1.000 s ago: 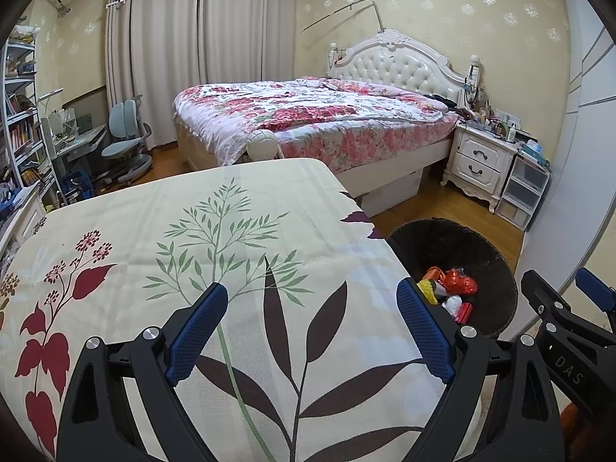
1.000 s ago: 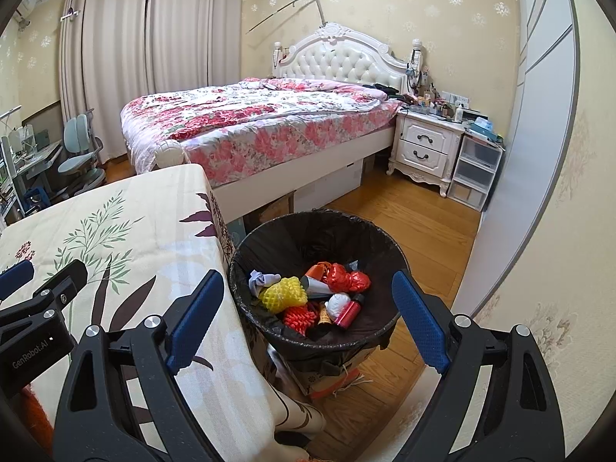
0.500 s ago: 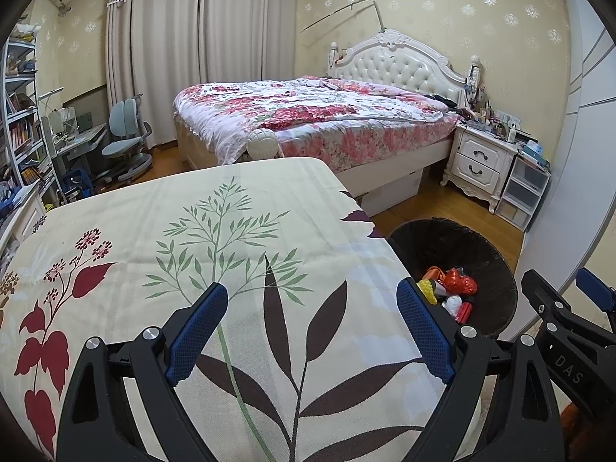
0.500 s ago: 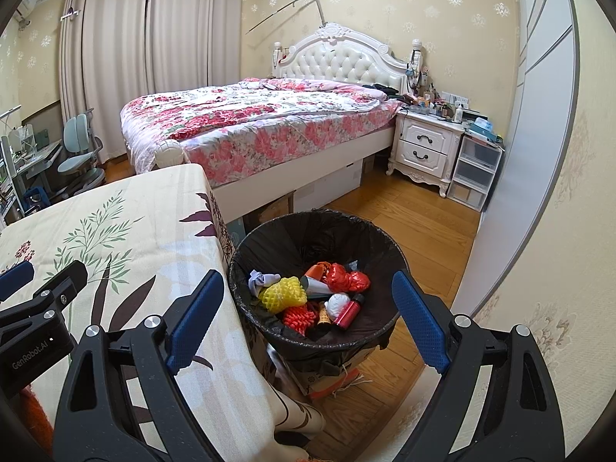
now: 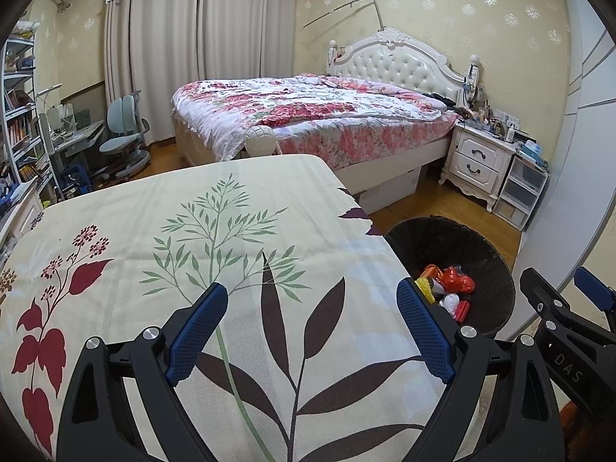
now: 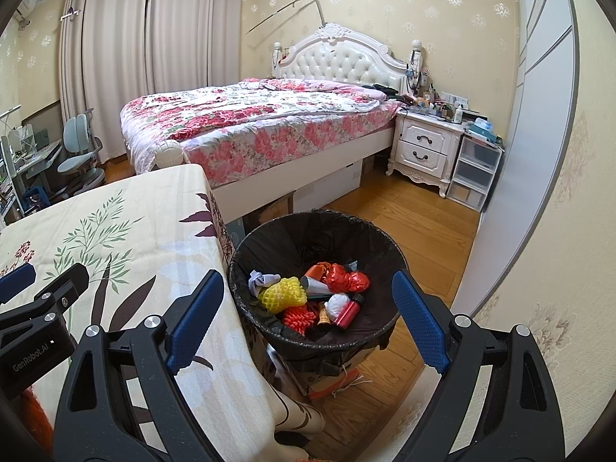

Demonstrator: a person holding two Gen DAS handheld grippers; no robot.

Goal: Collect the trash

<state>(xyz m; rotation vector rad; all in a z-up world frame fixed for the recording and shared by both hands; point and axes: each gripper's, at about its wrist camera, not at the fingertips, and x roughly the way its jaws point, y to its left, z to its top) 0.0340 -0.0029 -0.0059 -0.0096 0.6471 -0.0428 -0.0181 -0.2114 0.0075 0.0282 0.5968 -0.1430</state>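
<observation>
A black-lined trash bin (image 6: pixel 269 238) stands on the floor right of the table; its rim (image 5: pixel 496 265) shows in the left wrist view too. Inside lie several scraps: yellow foam netting (image 6: pixel 283 294), a crumpled red wrapper (image 6: pixel 344 279), a red bottle (image 6: pixel 348 310), a white wad (image 6: pixel 337 302) and orange netting (image 6: pixel 296 315). My right gripper (image 6: pixel 310 317) hovers above the bin, open, nothing between its blue pads. My left gripper (image 5: pixel 312 331) stands open over the leaf-patterned tablecloth (image 5: pixel 192 231), holding nothing. Each gripper shows at the edge of the other's view.
A bed with a floral quilt (image 6: pixel 250 119) fills the room beyond the table. A white nightstand (image 6: pixel 425 150) and plastic drawers (image 6: pixel 475 169) stand at its right. A wardrobe wall (image 6: pixel 539 154) runs along the right. A desk chair (image 5: pixel 123 138) and bookshelves (image 5: pixel 19 115) sit at left.
</observation>
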